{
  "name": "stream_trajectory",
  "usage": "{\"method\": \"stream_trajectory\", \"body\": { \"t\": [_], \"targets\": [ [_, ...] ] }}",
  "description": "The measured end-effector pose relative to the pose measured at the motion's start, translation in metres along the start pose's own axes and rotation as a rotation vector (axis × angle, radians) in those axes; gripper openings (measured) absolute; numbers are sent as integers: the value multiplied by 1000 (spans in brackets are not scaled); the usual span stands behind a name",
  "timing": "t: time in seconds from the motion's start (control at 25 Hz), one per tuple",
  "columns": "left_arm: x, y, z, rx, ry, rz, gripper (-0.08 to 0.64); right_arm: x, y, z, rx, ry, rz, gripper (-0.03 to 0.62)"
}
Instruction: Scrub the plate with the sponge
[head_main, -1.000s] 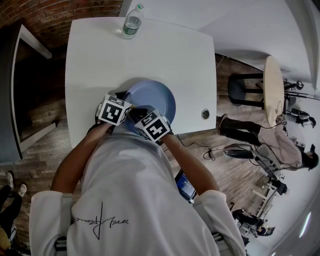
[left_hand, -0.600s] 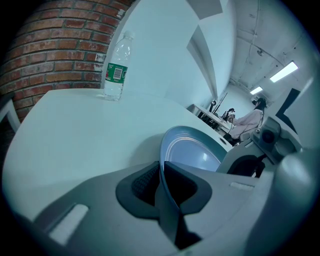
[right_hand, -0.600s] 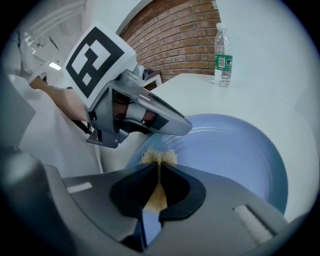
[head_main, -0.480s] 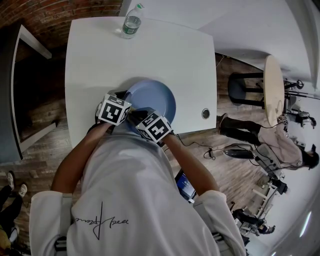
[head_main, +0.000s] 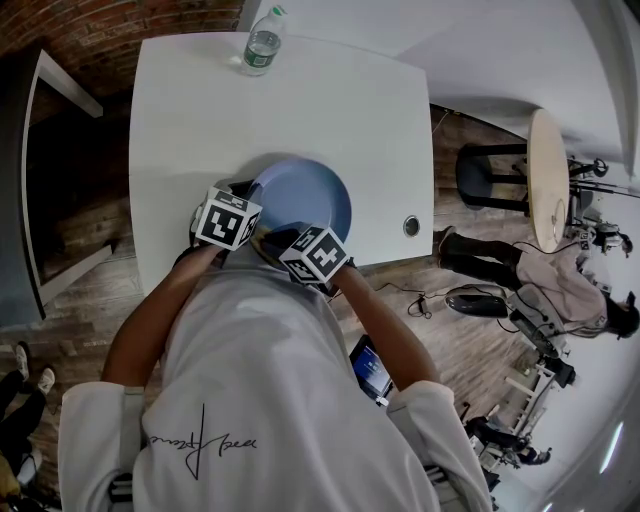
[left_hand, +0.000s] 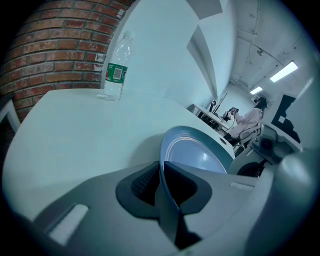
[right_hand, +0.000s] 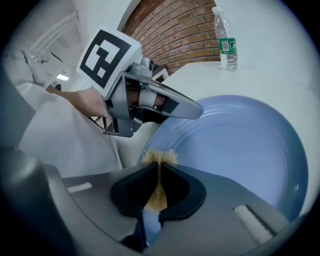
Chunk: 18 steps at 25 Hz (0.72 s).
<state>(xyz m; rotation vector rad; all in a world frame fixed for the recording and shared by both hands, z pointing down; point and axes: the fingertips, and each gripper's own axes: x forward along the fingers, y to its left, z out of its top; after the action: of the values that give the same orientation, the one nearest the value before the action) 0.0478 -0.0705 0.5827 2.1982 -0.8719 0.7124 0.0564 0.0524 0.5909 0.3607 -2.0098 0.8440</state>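
Observation:
A blue plate (head_main: 305, 195) lies near the front edge of the white table (head_main: 200, 110), tilted up on its left side. My left gripper (head_main: 240, 215) is shut on the plate's (left_hand: 192, 152) left rim; the rim (left_hand: 161, 172) runs between the two jaws of my left gripper (left_hand: 161, 185). My right gripper (head_main: 290, 240) is shut on a thin tan sponge (right_hand: 157, 159), whose frayed edge sticks out past the jaws and rests on the plate (right_hand: 235, 145) near its front left rim. In the right gripper view my left gripper (right_hand: 192, 111) reaches in over the plate's rim.
A clear water bottle (head_main: 264, 44) with a green label stands at the table's far edge, also seen as the bottle (left_hand: 116, 67) and the bottle (right_hand: 226, 41). A round hole (head_main: 411, 227) sits in the table's right front corner. A brick wall lies to the left. A stool and a crouching person (head_main: 560, 290) are off to the right.
My right gripper has slid a little to the right and toward me along the plate's front part, taking the sponge with it. The left gripper and the plate have stayed put.

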Motion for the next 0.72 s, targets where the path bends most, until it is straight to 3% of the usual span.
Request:
{"method": "stream_trajectory", "body": {
  "t": [0.72],
  "targets": [
    [0, 0, 0, -1, 1, 0, 43, -6, 3, -17, 57, 7, 57, 25]
  ]
}}
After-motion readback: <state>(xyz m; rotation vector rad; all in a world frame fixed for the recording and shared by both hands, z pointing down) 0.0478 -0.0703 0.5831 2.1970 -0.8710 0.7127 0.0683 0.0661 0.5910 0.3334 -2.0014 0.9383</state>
